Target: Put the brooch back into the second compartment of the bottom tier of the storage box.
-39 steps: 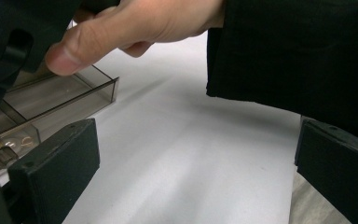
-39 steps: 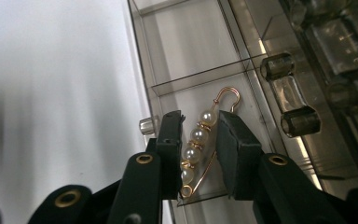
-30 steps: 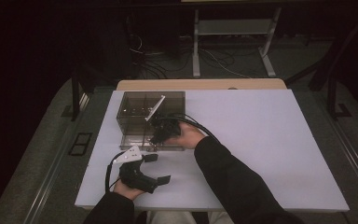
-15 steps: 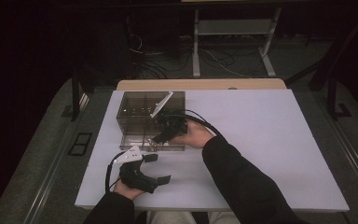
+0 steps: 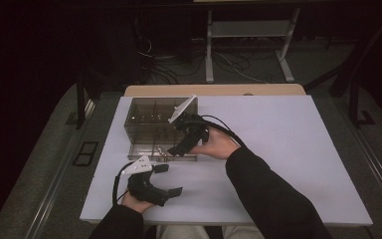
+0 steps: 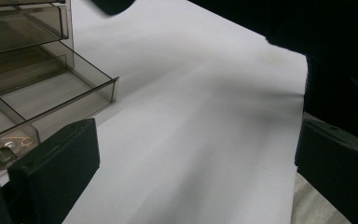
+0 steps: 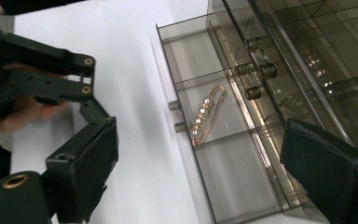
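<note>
Since a second ago the right gripper (image 5: pixel 185 144) has lifted up off the pulled-out drawer (image 7: pixel 223 154) of the smoky organizer box (image 5: pixel 151 117), and its jaws have just been opening, nothing between them. The pearl brooch (image 7: pixel 206 114) lies in that drawer's middle compartment. Left gripper (image 5: pixel 169 179) sits in front of the box, jaws wide apart, empty.
</note>
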